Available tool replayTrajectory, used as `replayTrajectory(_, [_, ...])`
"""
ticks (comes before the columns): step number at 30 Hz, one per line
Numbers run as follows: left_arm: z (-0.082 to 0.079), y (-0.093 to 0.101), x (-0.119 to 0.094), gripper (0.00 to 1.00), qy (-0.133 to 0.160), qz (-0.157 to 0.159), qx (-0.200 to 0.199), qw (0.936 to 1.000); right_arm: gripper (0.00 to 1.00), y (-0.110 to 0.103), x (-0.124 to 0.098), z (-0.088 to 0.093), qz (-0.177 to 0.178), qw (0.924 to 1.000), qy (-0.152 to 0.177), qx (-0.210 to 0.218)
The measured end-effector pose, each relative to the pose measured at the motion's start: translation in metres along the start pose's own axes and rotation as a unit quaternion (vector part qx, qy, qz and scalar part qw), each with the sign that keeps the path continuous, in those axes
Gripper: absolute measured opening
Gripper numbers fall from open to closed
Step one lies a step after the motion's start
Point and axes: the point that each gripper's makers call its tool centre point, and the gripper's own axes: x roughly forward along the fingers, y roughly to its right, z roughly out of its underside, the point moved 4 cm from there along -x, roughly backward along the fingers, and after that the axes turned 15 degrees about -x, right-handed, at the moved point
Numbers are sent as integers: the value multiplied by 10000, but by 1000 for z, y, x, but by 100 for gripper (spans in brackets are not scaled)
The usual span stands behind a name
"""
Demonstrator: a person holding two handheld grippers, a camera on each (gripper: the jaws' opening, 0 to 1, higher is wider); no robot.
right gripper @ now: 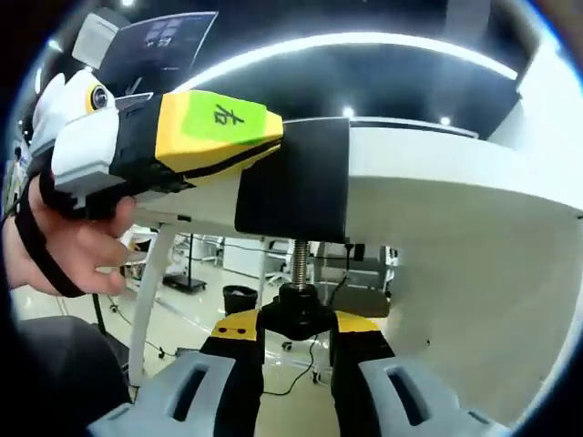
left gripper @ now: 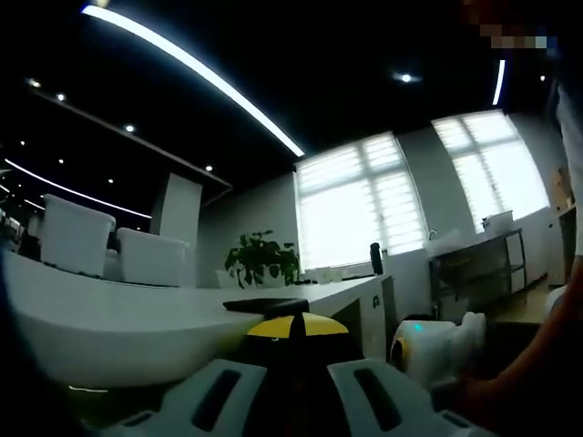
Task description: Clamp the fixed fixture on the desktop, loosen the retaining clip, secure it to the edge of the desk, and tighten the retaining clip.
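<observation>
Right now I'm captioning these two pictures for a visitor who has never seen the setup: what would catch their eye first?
In the right gripper view, the black clamp fixture sits on the white desk edge, its threaded screw hanging below, where the right gripper has its jaws around the black knob. The left gripper, with yellow and green markings and held by a hand, reaches in from the left onto the fixture. In the left gripper view, bright windows glow behind a potted plant.

Two handheld grippers, both clamped shut.

In the right gripper view, the right gripper (right gripper: pixel 297 320) pinches from below while a hand (right gripper: pixel 77 246) holds the left gripper (right gripper: pixel 273 150) level, entering from the left.
</observation>
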Motion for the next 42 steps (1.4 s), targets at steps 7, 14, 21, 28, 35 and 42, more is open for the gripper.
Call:
replayTrajectory(7, [1, 8, -1, 3, 39, -18, -54, 10000, 26, 0, 4, 1, -900, 9955, 251, 149])
replayTrajectory(14, [2, 10, -1, 3, 66, -14, -138, 9999, 26, 4, 9, 4, -2184, 9751, 372, -104])
replayTrajectory(21, [2, 11, 1, 3, 49, 12, -123, 9999, 26, 4, 12, 5, -2697, 9610, 213, -574])
replayTrajectory(28, [2, 11, 1, 3, 14, -5, -54, 10000, 43, 1, -3, 14, -1680, 9848, 181, 391])
replayTrajectory(35, [2, 11, 1, 3, -4, -15, -28, 10000, 41, -1, -41, 7, 602, 9901, 74, 1264])
replayTrajectory(42, [-1, 9, -1, 3, 44, -55, -44, 10000, 41, -11, -47, -26, 1716, 9845, 146, 341])
